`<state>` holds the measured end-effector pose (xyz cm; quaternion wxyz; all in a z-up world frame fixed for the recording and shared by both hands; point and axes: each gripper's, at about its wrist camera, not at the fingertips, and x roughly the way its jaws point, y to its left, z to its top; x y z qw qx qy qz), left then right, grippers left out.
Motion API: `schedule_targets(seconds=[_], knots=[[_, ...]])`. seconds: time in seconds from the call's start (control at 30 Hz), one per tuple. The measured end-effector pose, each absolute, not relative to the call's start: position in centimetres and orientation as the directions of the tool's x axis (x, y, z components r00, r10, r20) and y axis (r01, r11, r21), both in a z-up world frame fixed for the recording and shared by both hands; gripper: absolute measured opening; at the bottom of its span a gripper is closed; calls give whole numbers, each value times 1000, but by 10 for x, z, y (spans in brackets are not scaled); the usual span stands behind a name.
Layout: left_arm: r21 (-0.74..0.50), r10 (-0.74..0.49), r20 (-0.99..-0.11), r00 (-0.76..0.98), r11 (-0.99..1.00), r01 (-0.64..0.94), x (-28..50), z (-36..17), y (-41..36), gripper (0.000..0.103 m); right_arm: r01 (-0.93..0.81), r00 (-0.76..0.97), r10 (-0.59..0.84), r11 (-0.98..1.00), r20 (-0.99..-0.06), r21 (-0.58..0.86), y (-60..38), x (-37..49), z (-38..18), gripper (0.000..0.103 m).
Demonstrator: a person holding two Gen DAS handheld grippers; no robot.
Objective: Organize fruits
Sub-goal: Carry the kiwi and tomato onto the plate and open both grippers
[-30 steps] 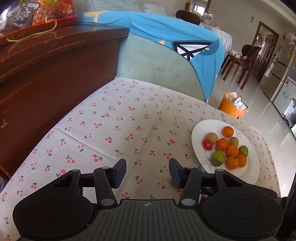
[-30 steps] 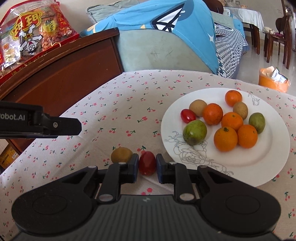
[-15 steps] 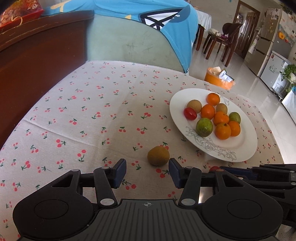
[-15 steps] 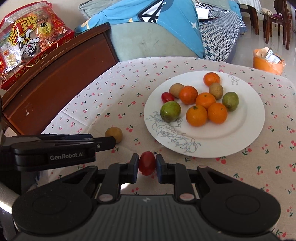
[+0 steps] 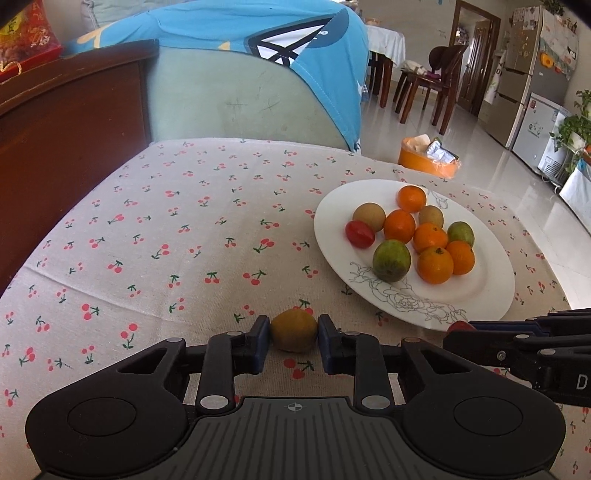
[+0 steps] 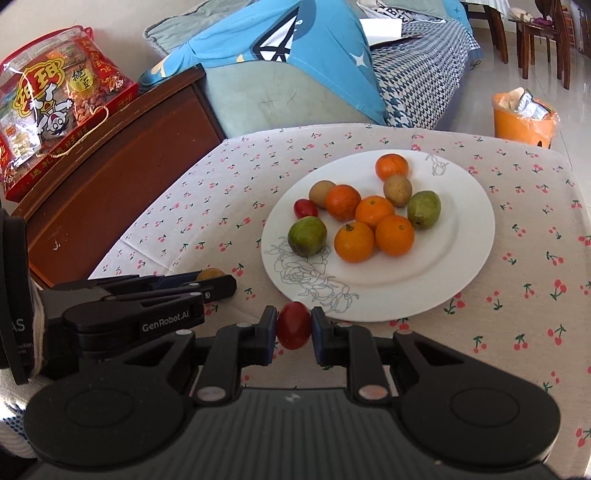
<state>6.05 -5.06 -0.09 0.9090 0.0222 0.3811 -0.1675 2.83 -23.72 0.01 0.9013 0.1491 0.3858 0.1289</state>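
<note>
Nearest the right wrist camera, the right gripper (image 6: 294, 329) has its fingers (image 6: 266, 334) clamped on a small red tomato (image 6: 293, 329), held just short of the near rim of the white plate (image 6: 469, 258). Beside it on the left, the left gripper (image 5: 293, 336) is closing on a brownish-yellow kiwi (image 5: 293, 335) that lies on the cherry-print cloth of the desk (image 5: 177, 236); its blue-padded fingers (image 5: 258, 341) touch the fruit on both sides. From the right wrist view only a sliver of that kiwi shows above the left gripper's arm.

Farther on, the plate sits toward the right side of the desk and carries a close cluster: five oranges (image 6: 354, 242), two green fruits (image 6: 306, 236), two more brown kiwis (image 6: 397, 190) and another red tomato (image 6: 305, 208) at the cluster's left edge. A line-drawn flower marks the plate's near rim.

Beyond the desk stand a dark wooden cabinet (image 6: 122, 158) with a bag of snacks (image 6: 48, 110) on top, a sofa draped with a blue cloth (image 5: 258, 33), and an orange bin (image 6: 524, 118) on the floor.
</note>
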Motion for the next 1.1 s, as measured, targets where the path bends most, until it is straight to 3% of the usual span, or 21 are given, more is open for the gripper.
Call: schedule_targets(seconds=[0.17, 0.47, 0.8, 1.1], knots=[[-104, -307, -687, 659, 939, 329, 58, 6, -53, 25, -120, 701, 355, 914, -618, 388, -246, 28, 12, 20], [-180, -447, -598, 666, 884, 432, 57, 34, -76, 25, -41, 792, 288, 905, -539, 424, -283, 37, 37, 20], [-200, -481, -623, 617, 861, 468, 66, 19, -105, 25, 139, 778, 211, 862, -592, 488, -319, 48, 15, 20], [-191, -478, -634, 607, 858, 477, 65, 15, -117, 30, 181, 771, 218, 825, -598, 535, -327, 52, 4, 23]])
